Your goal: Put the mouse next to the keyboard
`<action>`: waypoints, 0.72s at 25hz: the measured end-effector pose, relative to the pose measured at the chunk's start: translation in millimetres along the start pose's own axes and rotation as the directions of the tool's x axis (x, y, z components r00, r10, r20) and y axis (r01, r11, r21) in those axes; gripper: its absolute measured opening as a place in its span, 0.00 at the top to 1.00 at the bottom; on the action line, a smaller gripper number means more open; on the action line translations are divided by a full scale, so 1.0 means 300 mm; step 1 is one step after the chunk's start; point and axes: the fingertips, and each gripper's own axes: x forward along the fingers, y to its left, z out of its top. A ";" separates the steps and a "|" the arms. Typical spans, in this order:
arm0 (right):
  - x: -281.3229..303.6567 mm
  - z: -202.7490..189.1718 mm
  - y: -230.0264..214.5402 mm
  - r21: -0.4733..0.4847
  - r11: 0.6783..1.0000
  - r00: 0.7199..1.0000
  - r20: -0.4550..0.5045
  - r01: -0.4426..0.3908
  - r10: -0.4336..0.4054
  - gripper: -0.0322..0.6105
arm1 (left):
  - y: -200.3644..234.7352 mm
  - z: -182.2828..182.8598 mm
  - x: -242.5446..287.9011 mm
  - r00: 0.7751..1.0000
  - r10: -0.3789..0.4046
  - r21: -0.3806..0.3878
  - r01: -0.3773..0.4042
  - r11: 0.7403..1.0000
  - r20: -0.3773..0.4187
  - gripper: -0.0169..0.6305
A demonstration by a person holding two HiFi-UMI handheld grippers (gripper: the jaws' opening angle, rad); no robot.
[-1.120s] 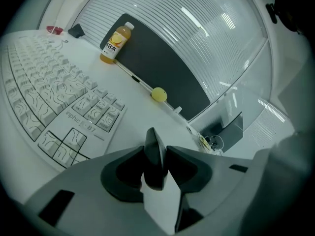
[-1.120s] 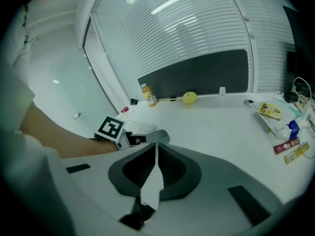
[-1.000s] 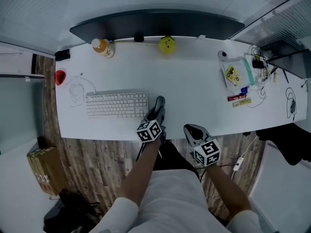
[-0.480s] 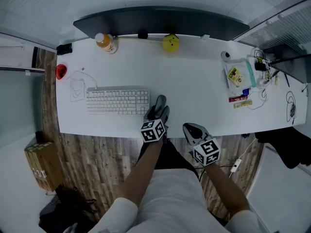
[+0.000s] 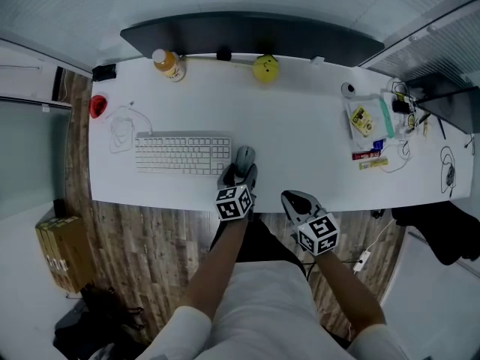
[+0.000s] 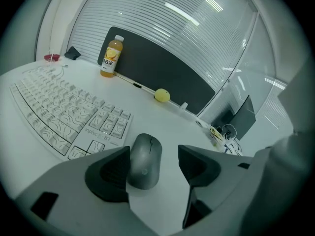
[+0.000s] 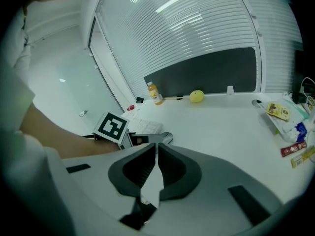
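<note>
The grey mouse [image 5: 244,156] [image 6: 144,160] lies on the white desk [image 5: 300,141], just right of the white keyboard [image 5: 182,154] [image 6: 59,117]. My left gripper [image 5: 240,172] [image 6: 153,163] is open around the mouse's near end. Its jaws have just been opening. The left jaw sits close against the mouse's side and the right jaw stands well apart from it. My right gripper [image 5: 298,201] [image 7: 156,163] hangs over the desk's front edge, shut with nothing in it.
An orange drink bottle [image 5: 166,64] [image 6: 111,56] and a yellow ball [image 5: 264,68] [image 6: 162,95] stand at the back, before a dark panel [image 5: 247,36]. A red object [image 5: 97,106] and a white cable [image 5: 120,130] lie at the left. Small packets [image 5: 367,122] crowd the right end.
The left gripper's jaws have spread and let go of the mouse, which now lies in plain sight beside the keyboard. The right gripper has kept still.
</note>
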 end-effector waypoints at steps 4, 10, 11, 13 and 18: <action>-0.003 0.013 0.000 -0.016 1.000 1.000 0.008 -0.007 0.007 0.89 | -0.005 0.012 -0.017 1.000 -0.002 0.014 0.001 1.000 0.013 0.50; -0.016 0.035 0.000 -0.041 0.999 1.000 0.025 -0.009 0.010 0.89 | -0.033 0.052 -0.089 0.999 -0.008 0.091 0.003 0.996 0.046 0.50; -0.021 0.040 0.001 -0.044 0.999 1.000 0.028 -0.009 0.010 0.89 | -0.041 0.061 -0.105 0.999 -0.012 0.105 0.007 0.994 0.052 0.50; -0.029 0.050 0.003 -0.052 0.999 0.999 0.037 -0.010 0.012 0.89 | -0.057 0.077 -0.140 0.998 -0.025 0.129 0.017 0.992 0.056 0.51; -0.047 0.070 0.018 -0.072 0.997 0.998 0.058 -0.024 0.028 0.89 | -0.091 0.105 -0.247 0.997 -0.048 0.192 0.034 0.981 0.067 0.54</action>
